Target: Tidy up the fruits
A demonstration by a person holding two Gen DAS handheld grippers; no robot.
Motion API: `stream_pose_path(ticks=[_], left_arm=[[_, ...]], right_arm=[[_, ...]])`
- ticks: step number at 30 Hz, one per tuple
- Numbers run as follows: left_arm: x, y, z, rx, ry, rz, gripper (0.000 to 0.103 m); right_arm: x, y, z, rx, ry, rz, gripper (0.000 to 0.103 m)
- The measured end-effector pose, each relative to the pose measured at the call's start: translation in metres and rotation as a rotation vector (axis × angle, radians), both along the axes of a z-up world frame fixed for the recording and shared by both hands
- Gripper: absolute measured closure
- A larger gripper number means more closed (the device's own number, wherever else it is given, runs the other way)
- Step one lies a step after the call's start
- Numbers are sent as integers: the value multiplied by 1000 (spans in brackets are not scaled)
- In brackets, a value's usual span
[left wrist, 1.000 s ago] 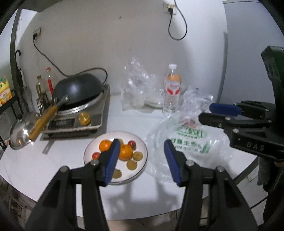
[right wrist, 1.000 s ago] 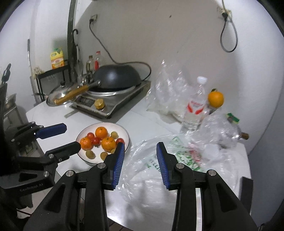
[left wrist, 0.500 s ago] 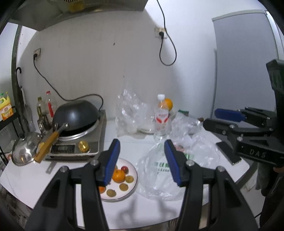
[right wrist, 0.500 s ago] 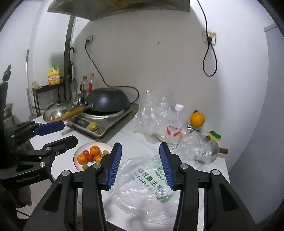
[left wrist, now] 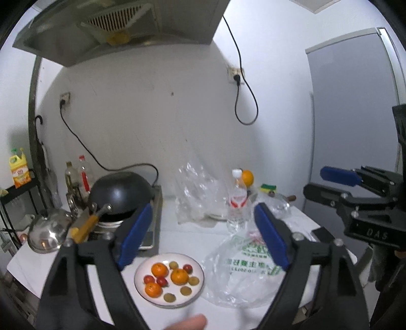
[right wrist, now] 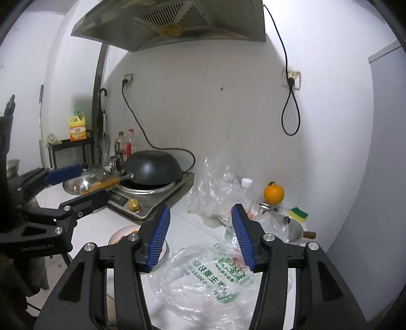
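Observation:
A white plate (left wrist: 142, 286) near the table's front edge holds three oranges (left wrist: 179, 276), small red fruits (left wrist: 187, 268) and yellow-green fruits (left wrist: 193, 280). To its right lies a clear plastic bag with green print (left wrist: 243, 274), also in the right wrist view (right wrist: 215, 281). My left gripper (left wrist: 203, 236) is open and empty, held high above the plate. My right gripper (right wrist: 200, 236) is open and empty, above the bag. The plate (right wrist: 113, 237) is mostly hidden behind its left finger. Another orange (right wrist: 273, 193) sits at the back by the wall.
A black wok (left wrist: 119, 193) sits on an induction cooker (right wrist: 149, 203) at back left, with a steel lid (left wrist: 48, 233) beside it. A water bottle (left wrist: 237, 200), crumpled clear bags (left wrist: 198, 193), a small pot (right wrist: 295, 229) and a sponge (right wrist: 299, 212) stand at the back. A range hood (right wrist: 172, 22) hangs overhead.
Both grippers have risen and drawn back from the table, so the plate and bag look smaller and lower. The left gripper's jaws have opened wider. Nothing was picked up.

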State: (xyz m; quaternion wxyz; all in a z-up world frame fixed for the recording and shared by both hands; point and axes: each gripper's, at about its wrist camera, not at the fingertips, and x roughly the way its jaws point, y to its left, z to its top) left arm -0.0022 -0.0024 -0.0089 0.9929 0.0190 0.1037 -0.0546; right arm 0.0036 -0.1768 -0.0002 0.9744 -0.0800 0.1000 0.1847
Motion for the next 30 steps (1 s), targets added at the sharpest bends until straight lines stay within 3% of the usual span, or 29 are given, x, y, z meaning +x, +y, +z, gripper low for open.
stream_pose_path(ticks=[8,22,30], left_arm=[[-9,3,16,2,-42,19,8],[-31,-1,52,10,-152,32,6],[-28,-1,52,-1,-122,33,6]], right_arm=[[-13,-5,16,8,-60,-9,42],[-26,-21,41,46,-147,-62,38],[-24,-30,39,49,-141,-84,38]])
